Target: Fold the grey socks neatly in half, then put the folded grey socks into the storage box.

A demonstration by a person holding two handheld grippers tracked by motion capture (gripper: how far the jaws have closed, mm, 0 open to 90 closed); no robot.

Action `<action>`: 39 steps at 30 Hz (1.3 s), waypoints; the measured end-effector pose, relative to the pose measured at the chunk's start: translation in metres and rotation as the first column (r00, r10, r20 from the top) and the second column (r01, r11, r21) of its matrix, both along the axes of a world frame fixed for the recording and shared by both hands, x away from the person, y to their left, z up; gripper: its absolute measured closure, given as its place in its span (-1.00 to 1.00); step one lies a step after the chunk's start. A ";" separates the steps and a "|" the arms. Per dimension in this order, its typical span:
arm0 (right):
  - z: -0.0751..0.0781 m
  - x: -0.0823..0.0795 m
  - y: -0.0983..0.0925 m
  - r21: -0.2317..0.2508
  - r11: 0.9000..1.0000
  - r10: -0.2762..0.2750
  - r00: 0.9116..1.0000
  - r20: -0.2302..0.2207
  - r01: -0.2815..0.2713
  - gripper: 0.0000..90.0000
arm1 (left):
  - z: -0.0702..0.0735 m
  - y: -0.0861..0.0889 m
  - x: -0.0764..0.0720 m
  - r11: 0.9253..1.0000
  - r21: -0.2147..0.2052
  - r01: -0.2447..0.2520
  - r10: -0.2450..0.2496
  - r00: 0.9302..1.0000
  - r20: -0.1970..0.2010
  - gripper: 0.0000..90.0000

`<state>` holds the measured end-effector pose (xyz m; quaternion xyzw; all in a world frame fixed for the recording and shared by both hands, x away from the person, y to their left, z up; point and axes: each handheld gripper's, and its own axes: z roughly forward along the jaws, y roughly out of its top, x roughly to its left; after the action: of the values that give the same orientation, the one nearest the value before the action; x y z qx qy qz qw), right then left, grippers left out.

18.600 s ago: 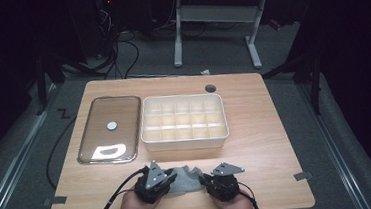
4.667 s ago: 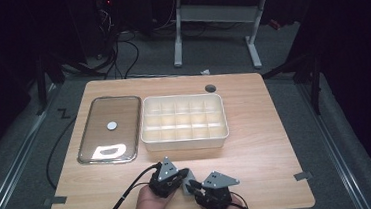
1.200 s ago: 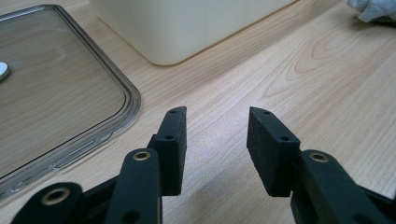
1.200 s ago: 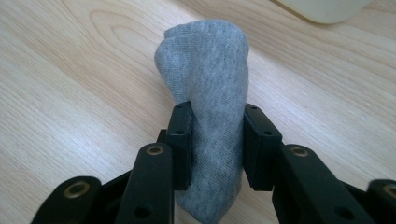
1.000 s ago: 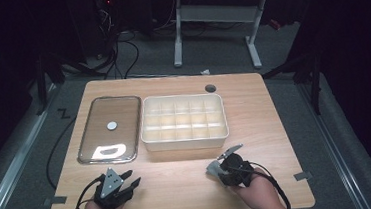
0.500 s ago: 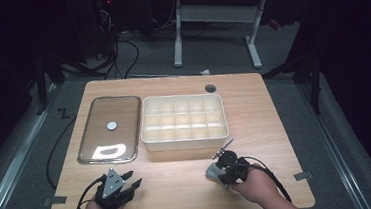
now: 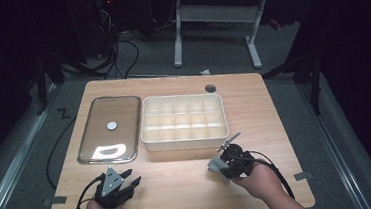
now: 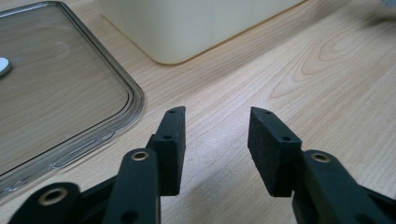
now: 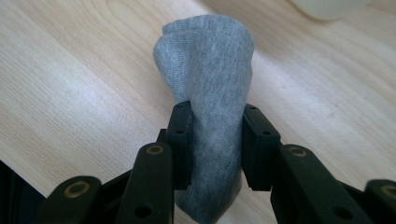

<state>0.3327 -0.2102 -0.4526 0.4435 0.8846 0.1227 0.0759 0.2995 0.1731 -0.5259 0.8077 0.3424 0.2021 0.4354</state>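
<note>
a grey sock [image 9: 208,88] is pinched by the right gripper [image 7: 222,165] just in front of the box [image 7: 183,120] — soft, light, floppy, so it is best gripped mid-bundle. the left gripper [image 8: 215,140] is spread with nothing between its jaws, which have just been opening — well left of the box's front.

The room is dark, with a grey carpet floor [image 7: 293,101]. Behind the wooden tabletop [image 7: 180,185] stands a white-legged desk [image 7: 211,12], and black cables [image 7: 119,54] lie nearby.

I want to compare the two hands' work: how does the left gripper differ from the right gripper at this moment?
The left gripper is open with nothing between its jaws, which have just been opening; the right gripper is shut on a grey cloth. The left sits near the clear lid, the right near the divided box. Both are low over the table.
</note>
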 end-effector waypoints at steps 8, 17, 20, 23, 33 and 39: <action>0.016 0.005 -0.007 0.026 1.000 -0.012 1.000 0.011 0.012 0.54 | 0.003 0.000 0.001 1.000 -0.006 -0.010 0.010 1.000 0.017 0.17; 0.037 0.013 -0.015 0.059 0.998 -0.038 0.999 0.024 0.037 0.54 | 0.006 0.003 0.001 0.999 -0.048 -0.024 0.024 1.000 0.015 0.09; 0.046 0.018 -0.016 0.068 0.997 -0.043 0.999 0.031 0.041 0.54 | 0.004 0.005 0.002 0.999 -0.046 -0.013 0.013 1.000 -0.004 0.05; 0.056 0.024 -0.016 0.068 0.997 -0.044 0.999 0.021 0.043 0.54 | 0.005 0.006 0.000 0.999 -0.042 0.010 -0.011 1.000 -0.016 0.02; 0.079 0.050 -0.008 0.035 0.999 -0.027 1.000 0.006 0.027 0.54 | 0.006 0.005 -0.001 0.999 -0.038 0.022 -0.022 1.000 -0.004 0.02; 0.090 0.074 0.001 0.016 1.000 -0.026 0.999 -0.031 0.027 0.54 | 0.006 0.006 -0.002 0.999 -0.032 0.027 -0.027 1.000 -0.002 0.02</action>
<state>0.4063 -0.2088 -0.3626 0.4578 0.8786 0.1222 0.0600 0.2973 0.1786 -0.5202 0.8053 0.3354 0.1896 0.4507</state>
